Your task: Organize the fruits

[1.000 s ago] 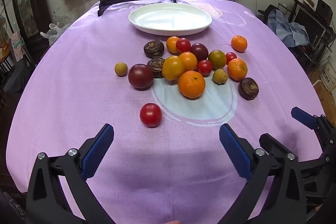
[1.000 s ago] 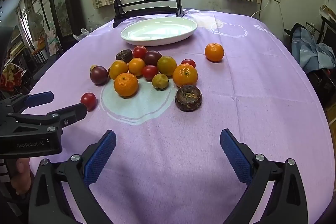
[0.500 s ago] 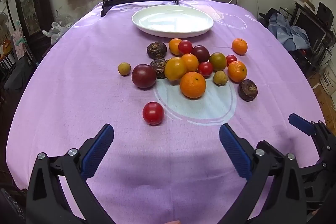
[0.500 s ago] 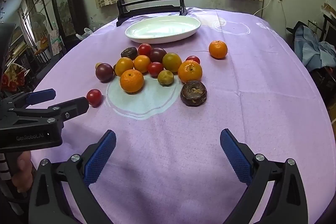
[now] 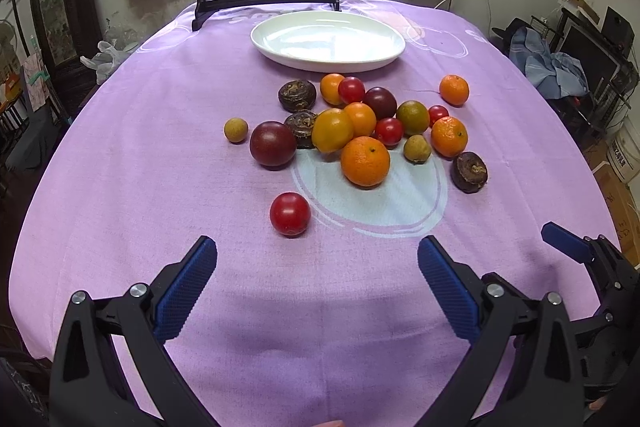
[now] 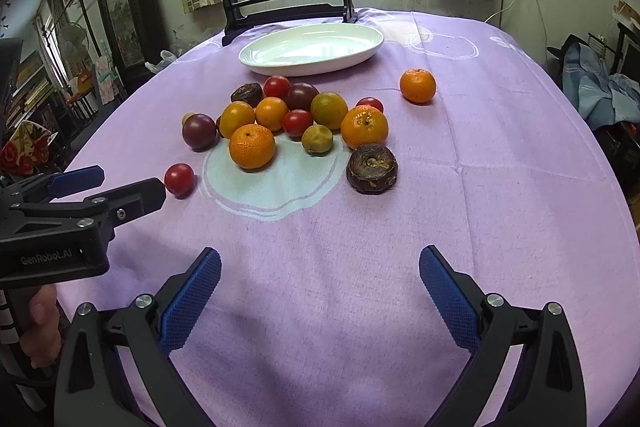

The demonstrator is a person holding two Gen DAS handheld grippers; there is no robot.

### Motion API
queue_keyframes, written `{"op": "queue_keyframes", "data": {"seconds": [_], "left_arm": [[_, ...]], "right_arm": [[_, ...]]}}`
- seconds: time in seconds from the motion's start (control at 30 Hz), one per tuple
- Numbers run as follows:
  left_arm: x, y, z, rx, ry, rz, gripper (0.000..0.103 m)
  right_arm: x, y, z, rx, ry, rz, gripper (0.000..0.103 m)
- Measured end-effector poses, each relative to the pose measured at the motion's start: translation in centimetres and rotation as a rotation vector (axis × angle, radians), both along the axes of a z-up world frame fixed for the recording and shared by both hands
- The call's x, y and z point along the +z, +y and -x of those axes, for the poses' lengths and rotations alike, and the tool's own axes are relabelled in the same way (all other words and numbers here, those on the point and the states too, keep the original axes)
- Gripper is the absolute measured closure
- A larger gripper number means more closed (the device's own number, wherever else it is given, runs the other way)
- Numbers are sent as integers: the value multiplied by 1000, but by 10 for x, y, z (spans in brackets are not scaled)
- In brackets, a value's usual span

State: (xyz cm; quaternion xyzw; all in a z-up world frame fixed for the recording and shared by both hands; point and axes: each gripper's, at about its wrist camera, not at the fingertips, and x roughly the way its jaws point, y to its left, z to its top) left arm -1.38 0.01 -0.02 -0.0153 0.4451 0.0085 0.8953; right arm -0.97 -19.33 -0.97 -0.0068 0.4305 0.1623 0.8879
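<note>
1. On the bench (image 5: 120, 187), covered by a purple cloth, a cluster of fruits (image 5: 360, 131) lies near the centre, just in front of a white plate (image 5: 328, 41).
2. One red tomato (image 5: 290, 213) sits apart from the cluster, nearest the left hand-held gripper (image 5: 318, 287).
3. Left hand-held gripper: fingers spread apart, holding nothing, above the cloth.
4. Right hand-held gripper (image 6: 320, 291): fingers spread apart, holding nothing; a dark brown fruit (image 6: 372, 169) lies ahead of it.
</note>
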Motion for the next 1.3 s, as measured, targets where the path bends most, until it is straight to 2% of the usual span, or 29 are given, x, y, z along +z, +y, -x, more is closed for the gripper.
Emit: {"op": "queue_keyframes", "data": {"seconds": [1.3], "left_arm": [[-6, -3, 0, -5, 12, -1, 5]], "right_arm": [[-9, 3, 0, 6, 24, -4, 3]]}}
